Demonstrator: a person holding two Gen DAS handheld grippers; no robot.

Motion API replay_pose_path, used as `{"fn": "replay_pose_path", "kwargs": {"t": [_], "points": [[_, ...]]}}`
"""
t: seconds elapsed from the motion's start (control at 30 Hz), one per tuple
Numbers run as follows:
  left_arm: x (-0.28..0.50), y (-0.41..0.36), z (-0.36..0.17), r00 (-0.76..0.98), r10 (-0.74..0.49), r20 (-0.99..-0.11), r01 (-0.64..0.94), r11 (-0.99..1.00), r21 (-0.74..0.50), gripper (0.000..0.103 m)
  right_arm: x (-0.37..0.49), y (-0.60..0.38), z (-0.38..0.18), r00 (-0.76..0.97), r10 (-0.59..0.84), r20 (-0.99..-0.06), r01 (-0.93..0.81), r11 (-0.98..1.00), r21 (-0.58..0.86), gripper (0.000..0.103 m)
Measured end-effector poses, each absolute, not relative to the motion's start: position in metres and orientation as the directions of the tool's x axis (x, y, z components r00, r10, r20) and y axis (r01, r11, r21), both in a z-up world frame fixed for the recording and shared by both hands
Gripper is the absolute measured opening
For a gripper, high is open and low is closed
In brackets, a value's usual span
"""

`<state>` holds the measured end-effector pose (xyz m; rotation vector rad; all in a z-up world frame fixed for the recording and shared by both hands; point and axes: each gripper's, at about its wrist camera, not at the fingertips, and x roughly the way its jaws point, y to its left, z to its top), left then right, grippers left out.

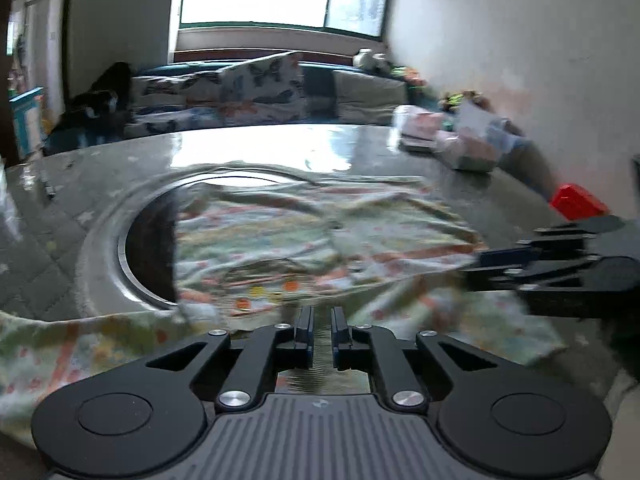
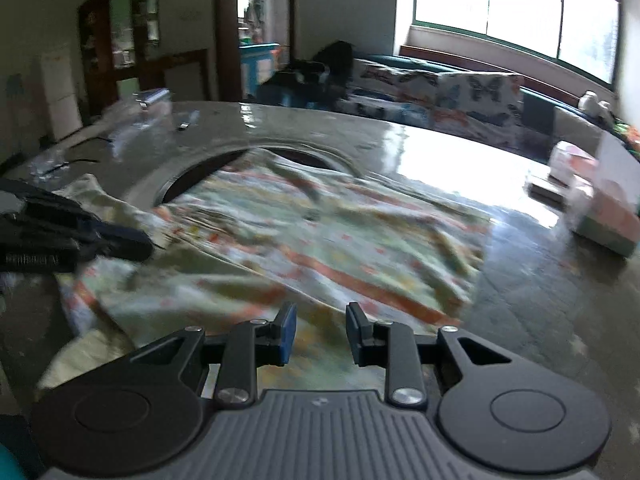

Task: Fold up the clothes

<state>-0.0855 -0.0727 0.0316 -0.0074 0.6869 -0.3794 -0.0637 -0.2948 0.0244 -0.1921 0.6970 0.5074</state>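
Left wrist view: the left gripper (image 1: 321, 330) has its jaws drawn nearly together, only a narrow slot between the blue pads, and a strip of the cloth (image 1: 304, 236) runs through that slot, so it appears to pinch the near edge of the fabric. The cloth is a pale green garment with orange and yellow print, spread rumpled over the table (image 1: 100, 184) and partly covering a round recess (image 1: 148, 236) in the top. At the right edge the right gripper (image 1: 480, 260) reaches in sideways, its tip at the cloth's right side (the blur hides how its jaws stand here). A red box (image 1: 576, 202) and a pile of packets (image 1: 460, 140) sit further back by the wall.

Right wrist view: the right gripper (image 2: 321, 334) is spread, a clear gap between its pads, hovering just over the near part of the cloth (image 2: 320, 240) with nothing between the pads but fabric seen below. The left gripper (image 2: 120, 242) comes in from the left, its tip against a raised fold of cloth. Beyond the table (image 2: 540, 300) stands a sofa (image 2: 460, 92) with butterfly cushions.
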Motion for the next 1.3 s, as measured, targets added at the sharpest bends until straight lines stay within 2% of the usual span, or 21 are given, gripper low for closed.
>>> {"fn": "replay_pose_path", "kwargs": {"t": [0.23,0.4,0.47,0.53,0.7,0.77,0.93,1.03,1.3], "points": [[-0.091,-0.090,0.009,0.654,-0.368,-0.661,0.404,0.909,-0.106,0.009,-0.059,-0.257,0.016,0.597,0.444,-0.668,-0.587,0.810,0.014,0.027],[-0.097,-0.080,0.013,0.668,-0.367,-0.647,0.393,0.913,-0.112,0.012,-0.068,-0.242,0.012,0.583,0.448,-0.678,-0.624,0.781,-0.021,0.026],[-0.098,-0.071,0.018,0.688,-0.345,-0.638,0.368,0.924,-0.103,0.023,-0.072,-0.241,0.015,0.579,0.455,-0.677,-0.634,0.773,-0.023,0.026],[-0.099,-0.059,0.022,0.709,-0.318,-0.629,0.333,0.938,-0.098,0.028,-0.077,-0.245,0.020,0.571,0.473,-0.671,-0.642,0.767,-0.006,0.026],[-0.095,-0.022,0.023,0.749,-0.210,-0.629,0.191,0.977,-0.099,0.029,-0.088,-0.238,0.010,0.538,0.474,-0.697,-0.676,0.736,-0.021,0.026],[-0.095,-0.005,0.022,0.757,-0.156,-0.635,0.119,0.988,-0.101,0.033,-0.092,-0.236,0.012,0.549,0.474,-0.688,-0.681,0.731,-0.040,0.026],[-0.100,0.038,0.019,0.767,-0.014,-0.641,-0.049,0.996,-0.081,0.035,-0.098,-0.231,0.022,0.547,0.506,-0.667,-0.701,0.713,-0.034,0.026],[-0.105,0.061,0.018,0.765,0.054,-0.642,-0.144,0.986,-0.089,0.037,-0.100,-0.222,0.014,0.508,0.514,-0.691,-0.729,0.684,-0.028,0.026],[-0.117,0.126,0.014,0.720,0.241,-0.651,-0.390,0.916,-0.091,0.040,-0.103,-0.219,0.020,0.515,0.525,-0.678,-0.735,0.678,-0.033,0.026]]}}
